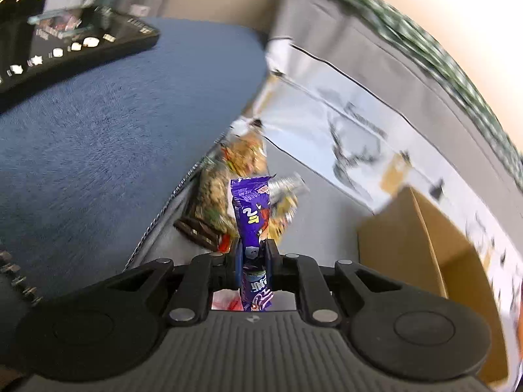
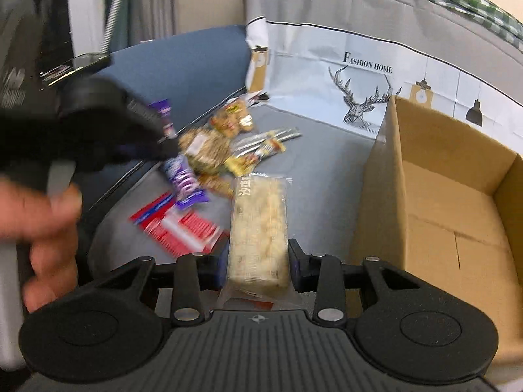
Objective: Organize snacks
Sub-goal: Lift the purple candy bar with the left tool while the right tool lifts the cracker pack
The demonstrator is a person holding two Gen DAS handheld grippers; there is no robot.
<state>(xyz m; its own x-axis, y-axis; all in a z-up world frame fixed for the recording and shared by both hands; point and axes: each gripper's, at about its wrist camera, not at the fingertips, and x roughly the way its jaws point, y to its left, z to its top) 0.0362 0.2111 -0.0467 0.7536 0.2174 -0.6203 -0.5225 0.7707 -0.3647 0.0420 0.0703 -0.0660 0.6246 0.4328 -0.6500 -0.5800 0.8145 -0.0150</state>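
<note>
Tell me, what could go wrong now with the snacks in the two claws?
1. The left claw pinches the purple snack packet only at its middle, so the floppy packet might slip out on the way.
2. The right claw grips the pale rice bar beside the cardboard box; the bar could bump the box's wall and fall outside.
3. The picture looks blurry around the left claw, so the two claws might bump.

Blue cushion (image 1: 114,124) beside deer-print panel (image 2: 359,98) (reads "Fashion Home").
</note>
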